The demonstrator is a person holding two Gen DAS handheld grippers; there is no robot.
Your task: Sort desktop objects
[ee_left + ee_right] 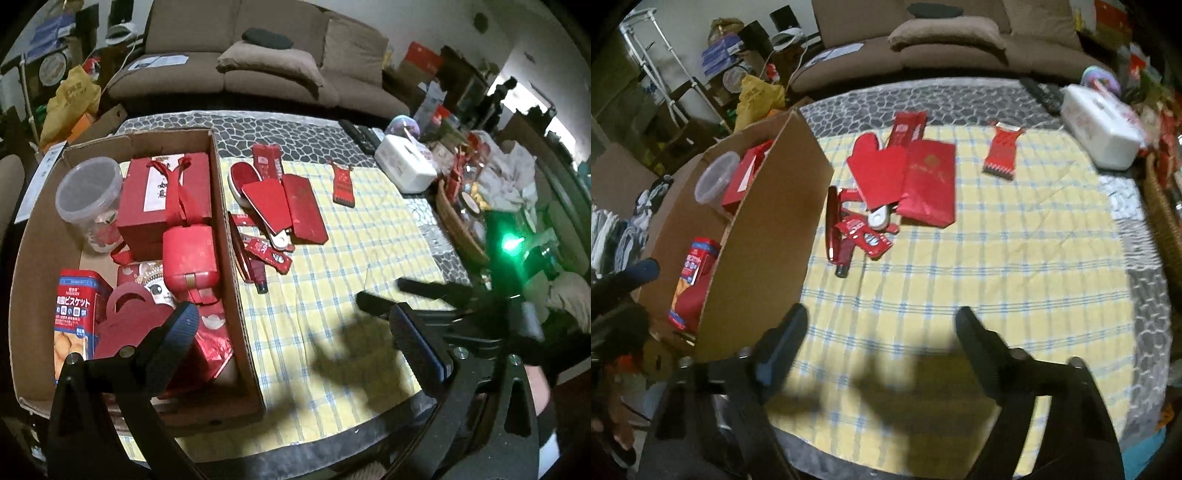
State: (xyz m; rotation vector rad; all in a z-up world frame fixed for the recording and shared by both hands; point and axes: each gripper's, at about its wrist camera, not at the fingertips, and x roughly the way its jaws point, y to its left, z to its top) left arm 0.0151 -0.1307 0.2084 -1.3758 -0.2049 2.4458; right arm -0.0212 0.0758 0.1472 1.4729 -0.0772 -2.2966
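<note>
An open cardboard box (pixel 231 236) stands on the left of the checked cloth (pixel 369 240). It holds a red gift box (pixel 162 192), a clear plastic tub (pixel 88 192), a biscuit tin (pixel 74 306) and a red round case (pixel 188 254). Right of the box lies a heap of red things: a long envelope (pixel 929 184), a mitten-shaped card (pixel 879 173), small packets (pixel 864 236) and a red tube (pixel 832 225). A sweater-shaped envelope (pixel 1003 155) lies apart. My left gripper (pixel 291 328) is open and empty, straddling the box's right wall. My right gripper (pixel 882 317) is open over bare cloth near the front edge.
A white tissue box (pixel 1100 129) and remote controls (pixel 1043 94) sit at the back right. A wicker basket (pixel 456 221) full of clutter crowds the right edge. A brown sofa (pixel 258 62) stands behind the table. The right gripper's fingers (pixel 373 301) show in the left wrist view.
</note>
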